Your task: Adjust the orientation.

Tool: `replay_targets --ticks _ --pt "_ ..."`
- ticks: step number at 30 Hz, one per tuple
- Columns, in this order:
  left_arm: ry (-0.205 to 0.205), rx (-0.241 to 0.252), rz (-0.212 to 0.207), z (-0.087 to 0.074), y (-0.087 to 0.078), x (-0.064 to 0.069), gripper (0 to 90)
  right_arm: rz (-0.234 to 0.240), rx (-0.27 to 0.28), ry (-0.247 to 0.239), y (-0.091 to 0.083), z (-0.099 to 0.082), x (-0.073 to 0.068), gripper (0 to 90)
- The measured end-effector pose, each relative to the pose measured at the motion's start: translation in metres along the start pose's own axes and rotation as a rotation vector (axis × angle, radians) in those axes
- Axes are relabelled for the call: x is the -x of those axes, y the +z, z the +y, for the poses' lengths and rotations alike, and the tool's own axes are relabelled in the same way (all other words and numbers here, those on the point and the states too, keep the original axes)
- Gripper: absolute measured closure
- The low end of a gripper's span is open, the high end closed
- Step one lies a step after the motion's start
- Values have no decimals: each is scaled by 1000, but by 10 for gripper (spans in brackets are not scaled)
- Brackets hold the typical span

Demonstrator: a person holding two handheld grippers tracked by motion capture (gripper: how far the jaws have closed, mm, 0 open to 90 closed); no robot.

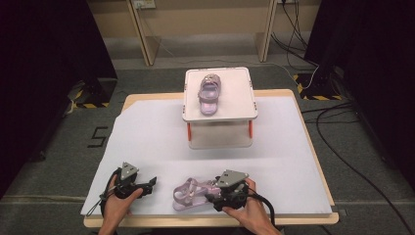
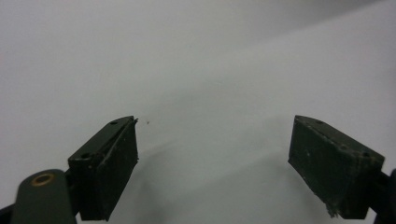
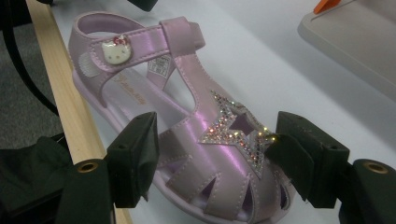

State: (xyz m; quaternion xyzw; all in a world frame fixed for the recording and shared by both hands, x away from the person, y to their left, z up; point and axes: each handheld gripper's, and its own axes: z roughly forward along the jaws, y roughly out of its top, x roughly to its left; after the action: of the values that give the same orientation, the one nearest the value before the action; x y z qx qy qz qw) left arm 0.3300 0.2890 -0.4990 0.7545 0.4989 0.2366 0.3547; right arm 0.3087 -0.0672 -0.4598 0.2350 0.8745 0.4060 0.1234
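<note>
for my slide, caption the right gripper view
Right gripper straddling the toe of a pink sandal at the table's near edge.

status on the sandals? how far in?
Done: one lilac child's sandal sits on the white raised platform. In hand: right gripper straddles the toe of the second lilac sandal near the table's front edge, not visibly clamped. Left gripper open, idle. Left: lift it onto the platform.

High view looks forward and down from above the person's side, taking in the whole table (image 1: 147,142); the left gripper view skims bare tabletop close up, the right one stares at the near sandal (image 3: 187,116) both share.
</note>
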Motion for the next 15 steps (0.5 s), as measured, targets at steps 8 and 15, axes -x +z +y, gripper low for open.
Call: replay_targets --ticks 8,15 --pt "5 -3 -2 0 1 1 153 -59 7 10 10 -7 -10 247" --pt "2 0 1 0 -1 -1 154 -51 -15 -61 5 -2 -7 398"
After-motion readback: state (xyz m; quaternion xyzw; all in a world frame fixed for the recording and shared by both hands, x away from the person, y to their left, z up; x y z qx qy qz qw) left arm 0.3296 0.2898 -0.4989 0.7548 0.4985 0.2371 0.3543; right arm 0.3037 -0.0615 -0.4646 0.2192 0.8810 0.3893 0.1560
